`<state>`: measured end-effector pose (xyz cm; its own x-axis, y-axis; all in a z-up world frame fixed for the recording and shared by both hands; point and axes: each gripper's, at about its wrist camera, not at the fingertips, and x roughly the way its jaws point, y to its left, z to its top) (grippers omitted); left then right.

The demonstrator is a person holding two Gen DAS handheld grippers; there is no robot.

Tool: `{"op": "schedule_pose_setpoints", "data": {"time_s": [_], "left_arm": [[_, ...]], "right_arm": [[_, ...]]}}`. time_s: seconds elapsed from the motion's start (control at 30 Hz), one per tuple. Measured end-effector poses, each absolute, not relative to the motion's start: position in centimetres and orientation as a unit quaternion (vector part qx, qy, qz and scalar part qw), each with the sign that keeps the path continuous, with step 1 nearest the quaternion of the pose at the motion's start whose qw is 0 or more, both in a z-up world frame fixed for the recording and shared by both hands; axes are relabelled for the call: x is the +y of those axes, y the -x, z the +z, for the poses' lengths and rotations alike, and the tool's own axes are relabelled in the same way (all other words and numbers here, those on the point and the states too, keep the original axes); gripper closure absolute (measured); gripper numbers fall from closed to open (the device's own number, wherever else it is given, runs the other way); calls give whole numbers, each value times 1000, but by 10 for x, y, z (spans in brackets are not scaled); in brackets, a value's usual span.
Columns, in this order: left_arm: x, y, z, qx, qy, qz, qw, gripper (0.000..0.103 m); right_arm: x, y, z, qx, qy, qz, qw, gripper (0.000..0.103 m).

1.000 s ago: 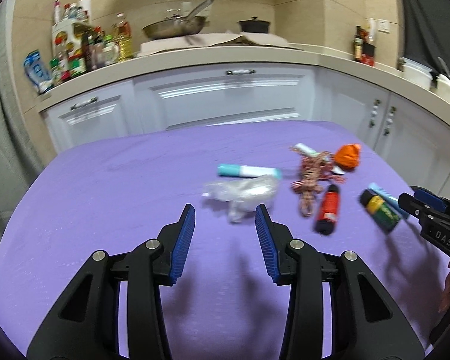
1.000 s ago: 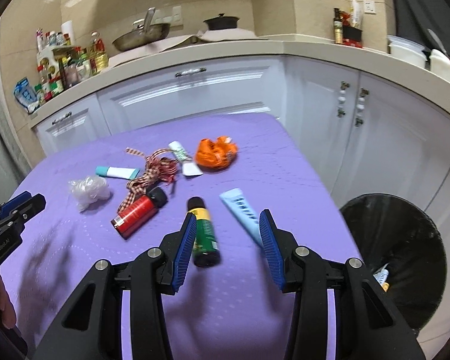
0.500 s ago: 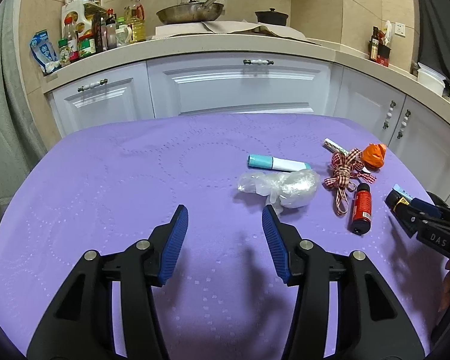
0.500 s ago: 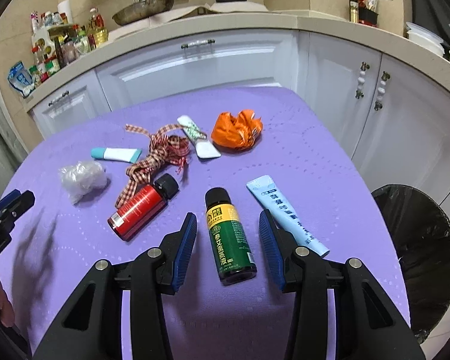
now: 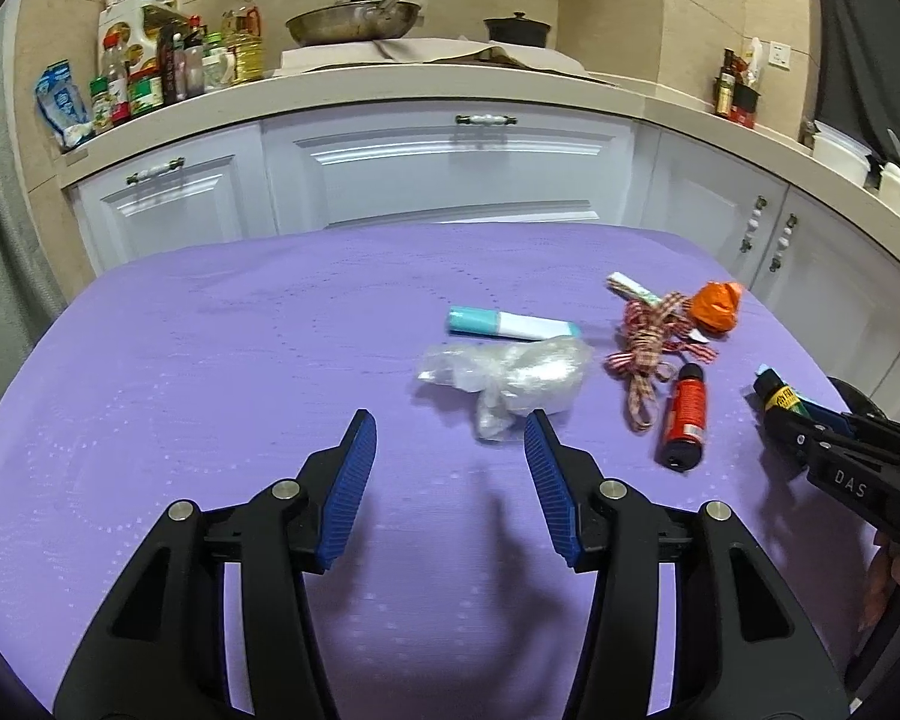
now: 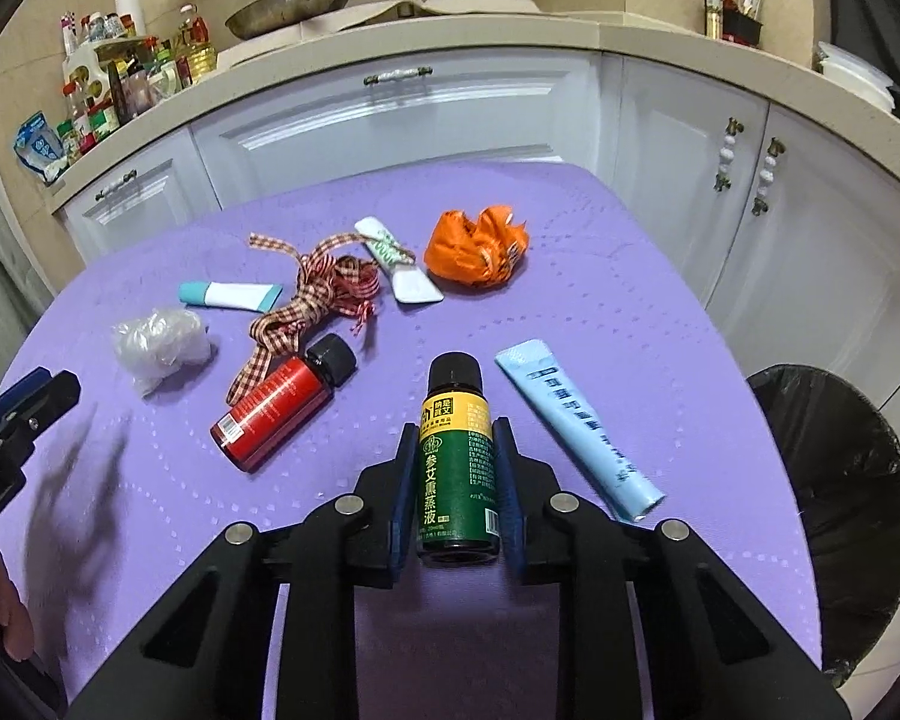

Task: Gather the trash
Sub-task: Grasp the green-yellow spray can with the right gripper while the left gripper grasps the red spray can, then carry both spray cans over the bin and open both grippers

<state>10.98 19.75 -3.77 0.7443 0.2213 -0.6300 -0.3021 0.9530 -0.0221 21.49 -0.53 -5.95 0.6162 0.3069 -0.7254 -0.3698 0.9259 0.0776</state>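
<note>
**Closing on the green bottle**

My right claw (image 6: 455,480) is closing, pads flanking the green bottle (image 6: 457,456) lying near the table's (image 6: 660,276) right edge. I'd squeeze at mid-body so it can't roll, then carry it to the bin (image 6: 834,510) beyond that edge. Left claw (image 5: 450,480) stands half-open, empty.

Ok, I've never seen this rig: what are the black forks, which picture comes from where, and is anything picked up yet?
Each fork is a hand-held two-finger tool with a camera looking along its fingers. One picture comes from the left tool, open above the purple table near a crumpled clear bag. The other comes from the right tool, whose jaws are closing with the green bottle between them; it lies on the cloth, not lifted. Also lying there: a red bottle, a checked ribbon, an orange wrapper, a blue tube. A black bin stands to the right.
</note>
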Motion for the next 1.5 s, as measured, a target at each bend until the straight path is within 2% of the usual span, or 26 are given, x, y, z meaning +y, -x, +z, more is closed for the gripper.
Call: {"op": "schedule_pose_setpoints", "data": {"time_s": [0.53, 0.63, 0.9, 0.97, 1.07, 1.5], "left_arm": [[123, -146, -41, 336, 29, 59, 939, 56], [115, -155, -44, 346, 23, 51, 937, 63], [101, -170, -58, 370, 14, 38, 928, 70], [100, -174, -61, 377, 12, 34, 926, 76], [99, -179, -64, 388, 15, 30, 921, 80], [94, -186, -67, 398, 8, 24, 917, 80]], "right_arm": [[-74, -208, -49, 373, 8, 145, 917, 78], [-85, -207, -51, 374, 2, 139, 917, 78], [-107, -209, -56, 376, -12, 132, 917, 78], [-109, -209, -57, 377, -14, 132, 917, 78], [-112, -210, -58, 377, -17, 133, 916, 78], [-115, -211, -60, 379, -21, 135, 915, 78]]}}
